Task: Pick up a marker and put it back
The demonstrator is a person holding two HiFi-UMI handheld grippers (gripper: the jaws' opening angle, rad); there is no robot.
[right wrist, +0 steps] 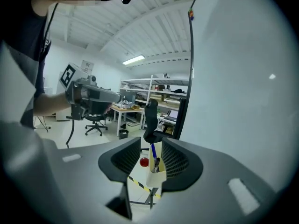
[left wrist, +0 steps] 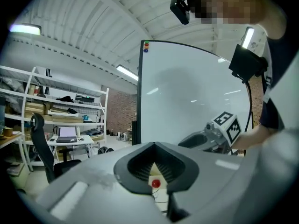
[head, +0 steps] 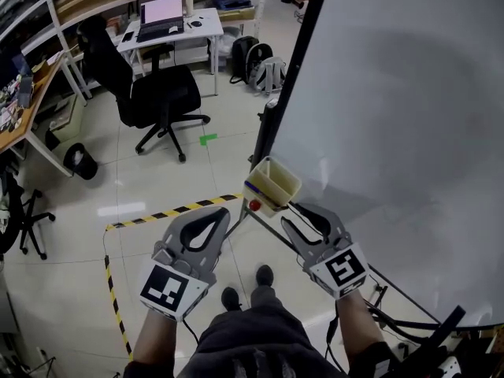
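Note:
A cream holder (head: 273, 183) hangs on the whiteboard's (head: 394, 132) left edge, with a red knob (head: 254, 205) just below it. In the right gripper view the holder (right wrist: 158, 175) carries a blue marker (right wrist: 153, 150) and a dark one, both standing upright. My right gripper (head: 293, 213) is open right behind the holder, and its jaws (right wrist: 150, 143) frame the markers without touching them. My left gripper (head: 223, 211) is beside the holder on its left, tips together with nothing in them. Through its hollow (left wrist: 154, 144) I see the red knob (left wrist: 155, 183).
A black office chair (head: 157, 93) and a white desk with a laptop (head: 169, 22) stand behind. Yellow-black tape (head: 173, 211) runs across the tiled floor. Backpacks (head: 260, 65) lean by the board's frame, and a black bin (head: 79, 161) sits at the left.

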